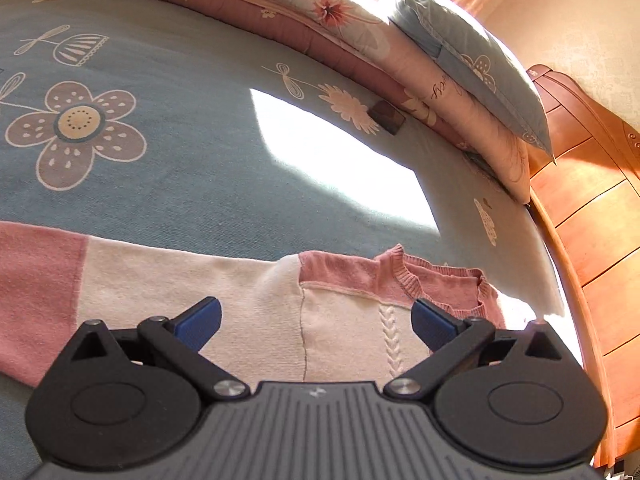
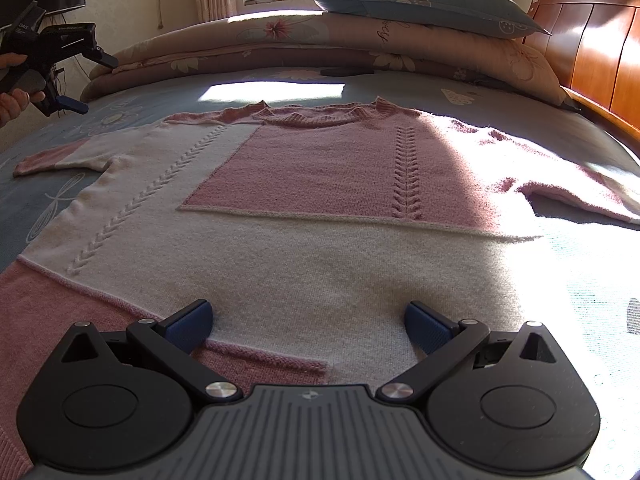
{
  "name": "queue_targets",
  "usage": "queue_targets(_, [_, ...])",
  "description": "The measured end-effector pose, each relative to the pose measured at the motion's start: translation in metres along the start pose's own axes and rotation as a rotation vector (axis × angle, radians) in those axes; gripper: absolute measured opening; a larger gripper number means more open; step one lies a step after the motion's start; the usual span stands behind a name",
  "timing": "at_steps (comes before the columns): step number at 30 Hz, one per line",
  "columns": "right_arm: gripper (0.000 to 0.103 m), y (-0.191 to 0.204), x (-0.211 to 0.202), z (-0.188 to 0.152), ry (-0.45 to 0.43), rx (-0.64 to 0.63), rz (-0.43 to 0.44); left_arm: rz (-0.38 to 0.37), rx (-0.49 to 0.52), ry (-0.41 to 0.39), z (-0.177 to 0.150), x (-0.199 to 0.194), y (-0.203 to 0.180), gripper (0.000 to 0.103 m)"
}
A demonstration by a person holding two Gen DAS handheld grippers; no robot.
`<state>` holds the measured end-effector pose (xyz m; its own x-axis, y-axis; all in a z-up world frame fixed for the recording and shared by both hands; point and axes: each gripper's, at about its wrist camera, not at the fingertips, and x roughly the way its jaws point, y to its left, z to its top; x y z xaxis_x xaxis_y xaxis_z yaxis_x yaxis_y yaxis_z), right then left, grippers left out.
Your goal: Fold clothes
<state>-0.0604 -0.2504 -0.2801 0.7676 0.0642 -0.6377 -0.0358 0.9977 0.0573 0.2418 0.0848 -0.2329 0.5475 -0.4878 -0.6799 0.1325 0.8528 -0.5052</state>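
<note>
The bed (image 2: pixel 592 300), covered in a blue flowered sheet, carries a pink-and-cream knit sweater (image 2: pixel 304 208) spread flat, front up, neckline toward the far edge and both sleeves stretched out to the sides. Along that far edge lies a folded floral quilt (image 2: pixel 248 44) with a blue pillow (image 2: pixel 424 4) on top, next to the wooden headboard (image 2: pixel 592 40).

Your right tongs (image 2: pixel 308 326) hover low over the sweater's hem at the near edge of the bed, blue pads spread wide with nothing between them. Your left tongs (image 1: pixel 316 322) are likewise wide open and empty, poised just above the sweater's shoulder seam, between the cream sleeve and the pink ribbed collar (image 1: pixel 404 276).

Only the right wrist view takes in the whole garment, the window behind the quilt, and your left hand (image 2: pixel 14 100) holding the other tool above the bed's left edge, near the sleeve's pink cuff. Only the left wrist view shows a small dark square object (image 1: pixel 386 118) on the sheet beside the quilt, and the sleeve's pink end close up.
</note>
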Motion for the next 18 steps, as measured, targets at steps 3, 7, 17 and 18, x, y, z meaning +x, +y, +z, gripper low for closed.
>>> queue_targets(3, [0.103, 0.0, 0.0, 0.0, 0.0, 0.001, 0.001, -0.033, -0.037, 0.02, 0.001, 0.034, -0.002, 0.101])
queue_targets(7, [0.103, 0.0, 0.0, 0.0, 0.0, 0.002, 0.002, -0.049, -0.079, 0.029, 0.004, 0.068, 0.004, 0.101])
queue_targets(17, [0.103, -0.002, 0.0, 0.0, -0.002, 0.01, 0.009, -0.009, -0.171, -0.068, 0.018, 0.071, 0.012, 0.101])
queue_targets(18, [0.103, -0.002, 0.0, 0.0, -0.002, 0.01, 0.009, -0.027, -0.165, -0.068, 0.017, 0.068, 0.009, 0.101])
